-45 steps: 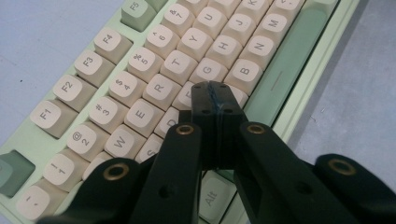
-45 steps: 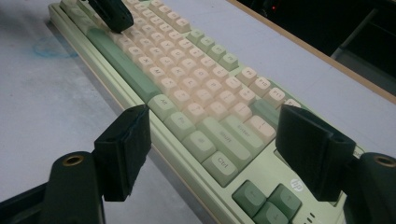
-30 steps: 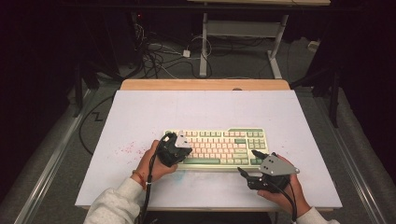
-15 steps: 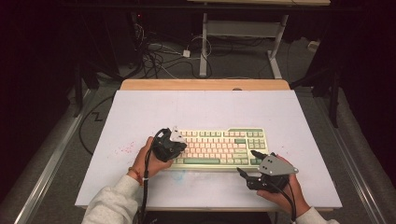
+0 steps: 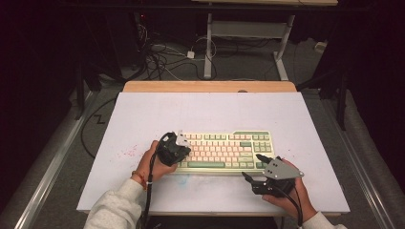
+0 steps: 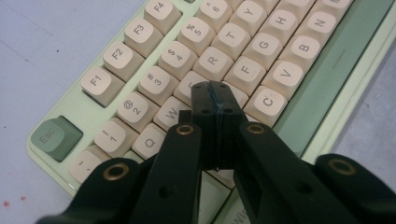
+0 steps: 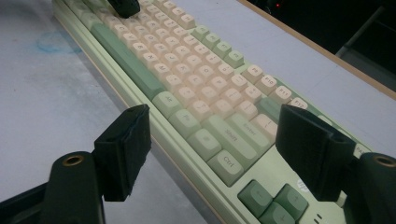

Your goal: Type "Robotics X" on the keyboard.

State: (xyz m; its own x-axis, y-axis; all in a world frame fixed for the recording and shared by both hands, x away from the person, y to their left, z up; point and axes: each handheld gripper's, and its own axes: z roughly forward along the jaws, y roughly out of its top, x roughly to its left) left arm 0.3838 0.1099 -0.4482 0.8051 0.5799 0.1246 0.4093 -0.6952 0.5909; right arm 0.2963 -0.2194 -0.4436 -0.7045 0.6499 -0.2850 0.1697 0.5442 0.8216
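Left gripper (image 6: 215, 100) has crept left along the keyboard (image 5: 224, 150), mid-table; we see its jaws pressed together, empty, poised to poke keys. Right gripper (image 7: 212, 144) waits wide apart, straddling the corner, holding nothing.

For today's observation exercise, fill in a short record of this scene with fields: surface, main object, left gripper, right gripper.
surface: white table
main object: green and cream keyboard, lying flat
left gripper: fingers shut with nothing between them, tips over the keys near the E and D
right gripper: fingers open, astride the keyboard's right front corner near the Ctrl key; contact cannot be told
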